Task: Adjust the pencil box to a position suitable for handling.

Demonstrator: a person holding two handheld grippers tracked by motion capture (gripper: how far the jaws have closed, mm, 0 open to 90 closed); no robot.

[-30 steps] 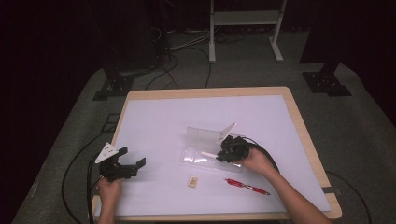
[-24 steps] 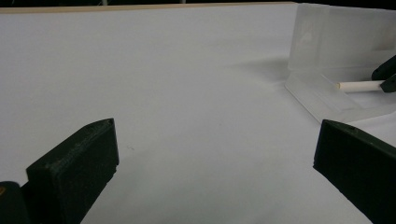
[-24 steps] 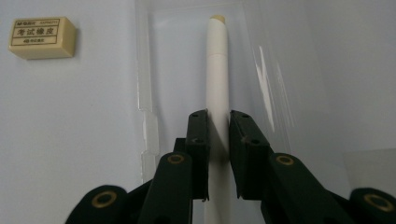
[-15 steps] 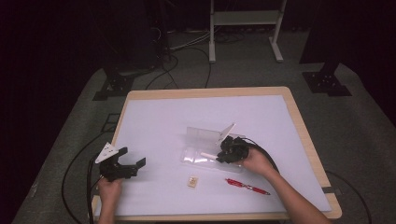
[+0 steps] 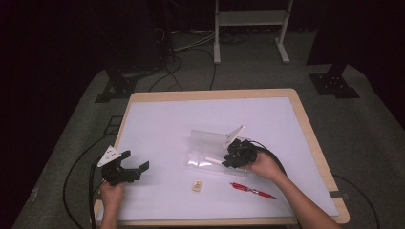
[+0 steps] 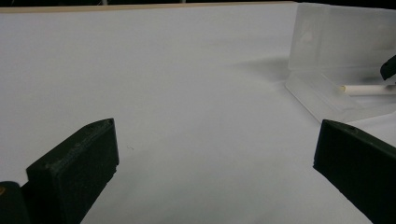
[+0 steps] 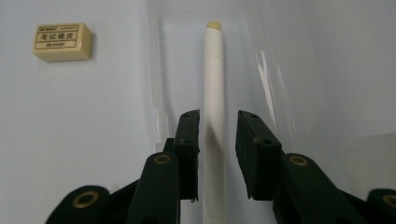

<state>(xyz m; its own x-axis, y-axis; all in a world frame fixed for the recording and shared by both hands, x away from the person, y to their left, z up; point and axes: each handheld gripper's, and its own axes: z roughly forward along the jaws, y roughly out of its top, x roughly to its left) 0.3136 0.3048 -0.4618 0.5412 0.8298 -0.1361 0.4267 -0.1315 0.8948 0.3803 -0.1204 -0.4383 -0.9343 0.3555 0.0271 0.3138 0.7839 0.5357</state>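
On the surface (image 5: 157, 124) lie one clear case (image 5: 210, 152), one eraser (image 5: 197, 186) and one red pen (image 5: 252, 191). One white pen (image 7: 214, 93) lies in the case, between the right gripper's (image 7: 217, 140) fingers, which have just been opening and do not press it. The left gripper (image 5: 131, 169) is wide open, holding nothing.

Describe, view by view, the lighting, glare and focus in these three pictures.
High view: dark surroundings, the white table top evenly lit, detail soft. Left gripper view: black tool pads near the lens are blurred, the clear plastic case looks hazy. Right gripper view: glare streaks on the case wall; white pen and cream eraser are sharp.
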